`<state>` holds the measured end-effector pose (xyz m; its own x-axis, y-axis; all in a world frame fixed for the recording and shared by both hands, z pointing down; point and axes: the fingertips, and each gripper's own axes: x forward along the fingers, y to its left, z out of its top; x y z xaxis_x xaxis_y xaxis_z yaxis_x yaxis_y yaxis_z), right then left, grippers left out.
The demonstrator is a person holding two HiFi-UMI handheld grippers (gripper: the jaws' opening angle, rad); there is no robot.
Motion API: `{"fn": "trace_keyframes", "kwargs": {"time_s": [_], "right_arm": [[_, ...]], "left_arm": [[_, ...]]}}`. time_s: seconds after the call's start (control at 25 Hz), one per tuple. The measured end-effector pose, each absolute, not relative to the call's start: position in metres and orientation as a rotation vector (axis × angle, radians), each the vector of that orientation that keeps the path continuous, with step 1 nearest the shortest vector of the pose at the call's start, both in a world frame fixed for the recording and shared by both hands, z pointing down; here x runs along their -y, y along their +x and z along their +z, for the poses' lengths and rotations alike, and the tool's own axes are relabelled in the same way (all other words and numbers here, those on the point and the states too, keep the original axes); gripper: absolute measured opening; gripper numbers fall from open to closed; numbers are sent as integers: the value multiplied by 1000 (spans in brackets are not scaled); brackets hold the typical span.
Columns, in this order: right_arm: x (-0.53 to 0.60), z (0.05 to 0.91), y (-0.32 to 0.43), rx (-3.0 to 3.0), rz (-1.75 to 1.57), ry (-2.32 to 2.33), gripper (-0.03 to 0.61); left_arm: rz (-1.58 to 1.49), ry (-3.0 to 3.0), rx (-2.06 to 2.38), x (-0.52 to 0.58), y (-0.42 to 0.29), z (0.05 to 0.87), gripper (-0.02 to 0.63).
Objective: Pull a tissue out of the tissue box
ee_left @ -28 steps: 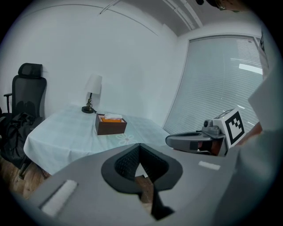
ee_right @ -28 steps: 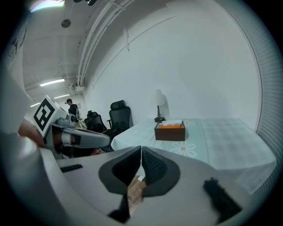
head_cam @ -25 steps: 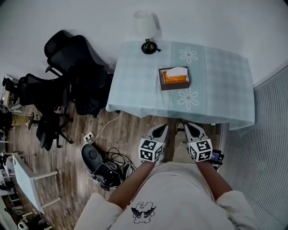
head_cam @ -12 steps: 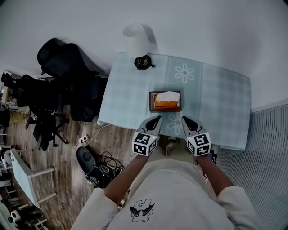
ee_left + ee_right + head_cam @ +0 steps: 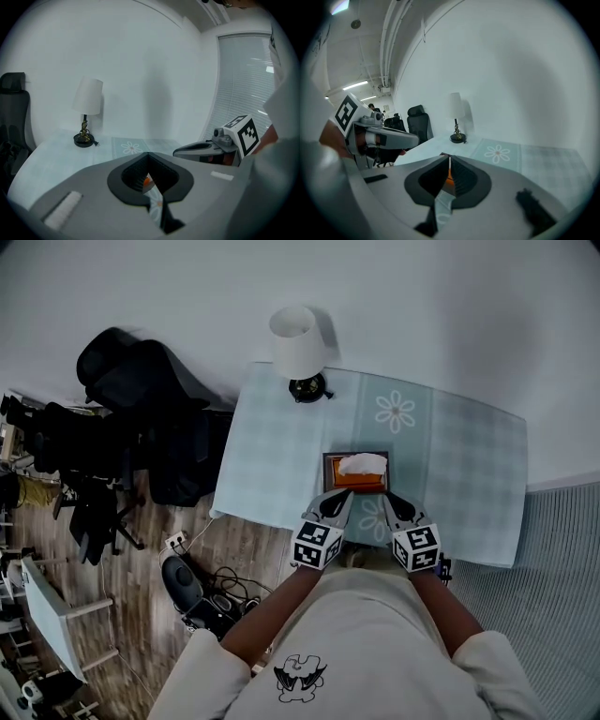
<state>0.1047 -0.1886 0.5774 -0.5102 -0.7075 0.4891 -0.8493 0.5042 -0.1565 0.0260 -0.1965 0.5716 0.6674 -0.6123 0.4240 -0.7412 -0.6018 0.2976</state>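
A brown tissue box (image 5: 356, 472) with an orange top and a white tissue (image 5: 362, 463) sticking out of it stands on the light blue checked tablecloth (image 5: 281, 456), near the front edge. Both grippers hover just in front of the box, side by side and pointing at it. My left gripper (image 5: 342, 499) is shut and empty, by the box's front left corner. My right gripper (image 5: 387, 500) is also shut and empty, by the front right corner. Through the closed jaws of the left gripper (image 5: 149, 153) and the right gripper (image 5: 449, 157) only a sliver of the orange box shows.
A white-shaded lamp (image 5: 298, 343) on a dark base stands at the table's far left corner. Black office chairs (image 5: 141, 418) crowd the left of the table. Cables and gear (image 5: 202, 592) lie on the wooden floor. A ribbed grey wall panel (image 5: 553, 596) runs along the right.
Both grippers have moved forward together, from over the floor in front of the table to just short of the tissue box. They stayed shut.
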Motion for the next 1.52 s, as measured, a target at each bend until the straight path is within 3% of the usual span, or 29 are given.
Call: {"fn": "trace_keyframes", "kwargs": {"time_s": [0.48,1.12,1.52], "right_arm": [[211,588,109,2371,563,1264,17],[261,658,113,2229,592,1099,147],[283,693,116,2123,616,1066,166]], "left_arm": [[399,2411,1056,215,23,581,6],[479,2385,1081,247,26,599,6],[569,2315,1087,260,21,637,6]]}}
